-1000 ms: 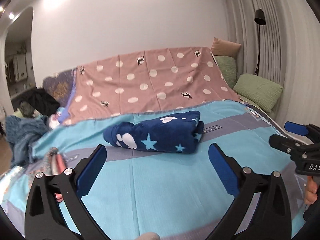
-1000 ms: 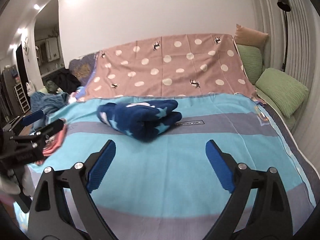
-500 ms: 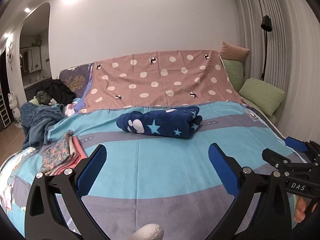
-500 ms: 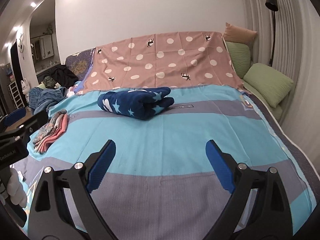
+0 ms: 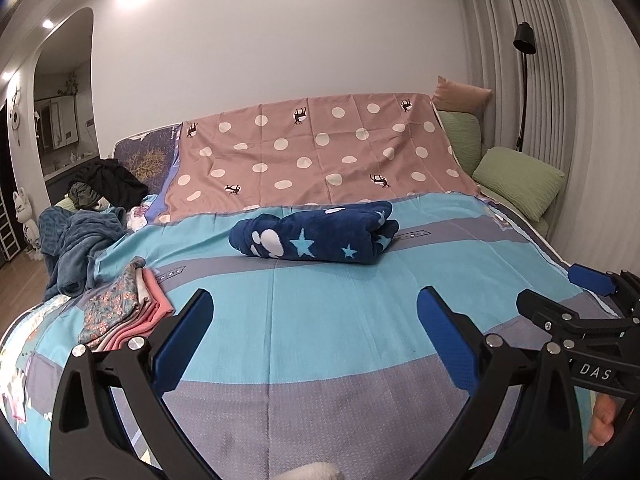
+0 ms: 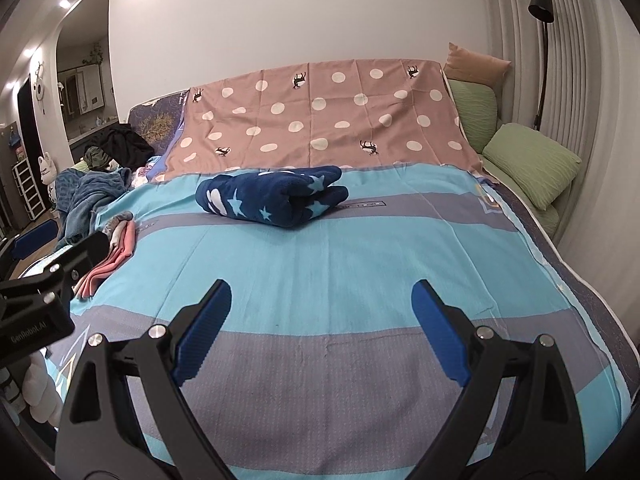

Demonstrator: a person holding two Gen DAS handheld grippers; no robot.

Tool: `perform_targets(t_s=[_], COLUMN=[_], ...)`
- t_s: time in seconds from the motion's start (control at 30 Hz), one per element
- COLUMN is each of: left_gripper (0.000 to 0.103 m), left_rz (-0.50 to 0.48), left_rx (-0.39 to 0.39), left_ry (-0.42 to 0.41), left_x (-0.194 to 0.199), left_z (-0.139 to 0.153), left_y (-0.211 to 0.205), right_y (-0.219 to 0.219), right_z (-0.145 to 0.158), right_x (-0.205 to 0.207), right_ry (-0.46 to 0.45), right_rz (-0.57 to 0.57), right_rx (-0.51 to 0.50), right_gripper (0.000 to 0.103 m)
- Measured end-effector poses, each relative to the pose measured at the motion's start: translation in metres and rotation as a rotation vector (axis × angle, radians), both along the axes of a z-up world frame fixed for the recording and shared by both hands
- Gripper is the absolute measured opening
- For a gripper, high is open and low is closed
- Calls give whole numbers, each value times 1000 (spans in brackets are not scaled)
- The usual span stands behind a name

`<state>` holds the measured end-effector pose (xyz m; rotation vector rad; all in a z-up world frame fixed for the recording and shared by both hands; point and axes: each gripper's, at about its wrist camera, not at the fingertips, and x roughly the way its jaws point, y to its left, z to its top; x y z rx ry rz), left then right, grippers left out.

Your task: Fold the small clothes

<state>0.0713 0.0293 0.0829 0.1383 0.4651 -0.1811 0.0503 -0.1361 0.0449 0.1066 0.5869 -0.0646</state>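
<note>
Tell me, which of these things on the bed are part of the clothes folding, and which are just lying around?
Part of the job:
navy star garment, folded
folded stack of floral and pink clothes
left tongs, open
right tongs, open

Just lying about:
polka-dot sheet
green pillows
blue blanket heap
floor lamp

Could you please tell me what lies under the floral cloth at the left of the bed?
Folded pink clothes lie stacked under the floral cloth; how many is hidden.
</note>
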Motion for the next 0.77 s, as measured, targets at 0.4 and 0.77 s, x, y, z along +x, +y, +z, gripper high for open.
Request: perform_targets(t_s=[0.4, 0.77], left_gripper=[102, 102], left_rz=[-14, -22], left_rx=[11, 28], left_ry=[8, 27], left_x=[0, 2], left_z=[-1, -7], left_y=[-6, -11], right_y=[0, -5], right_z=[-4, -11], right_x=[4, 7], right_ry=[12, 31], right_rz=[-2, -9], right_rx=[-1, 2], right_gripper=[93, 93])
